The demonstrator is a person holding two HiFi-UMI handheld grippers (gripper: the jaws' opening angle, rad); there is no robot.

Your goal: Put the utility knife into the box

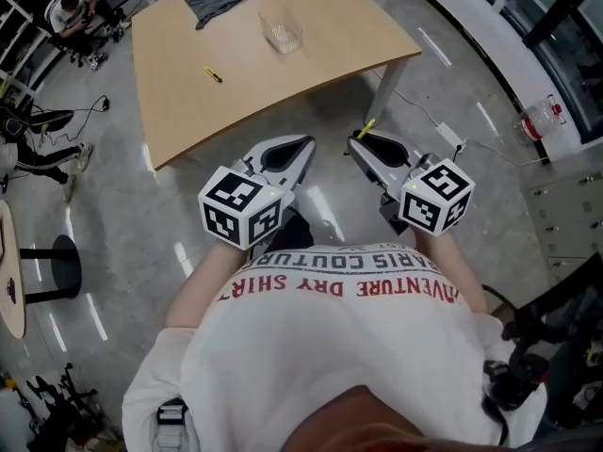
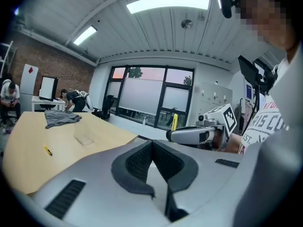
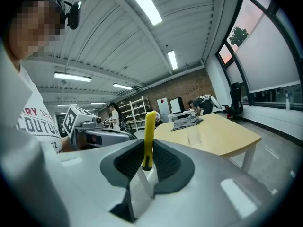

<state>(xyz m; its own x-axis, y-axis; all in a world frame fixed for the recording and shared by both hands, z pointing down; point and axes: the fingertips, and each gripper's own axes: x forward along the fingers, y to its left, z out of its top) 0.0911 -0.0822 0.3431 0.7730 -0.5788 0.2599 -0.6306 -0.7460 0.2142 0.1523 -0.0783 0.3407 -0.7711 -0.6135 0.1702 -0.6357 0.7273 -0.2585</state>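
The right gripper (image 3: 147, 164) clamps a yellow utility knife (image 3: 149, 136) upright; the left gripper (image 2: 152, 150) is pressed together, empty. At twelve o'clock, the clear box (image 1: 282, 34) sits on the table (image 1: 179, 111).

The person wears a white T-shirt (image 1: 349, 365) with short sleeves and red capital lettering (image 1: 339, 286) across it. The left gripper (image 1: 303, 145) and the right gripper (image 1: 357, 142) have smooth silver-grey shells and black ribbed pads (image 2: 137, 162) inside the jaws. Each carries a cube (image 1: 241, 207) with black-and-white square markers.
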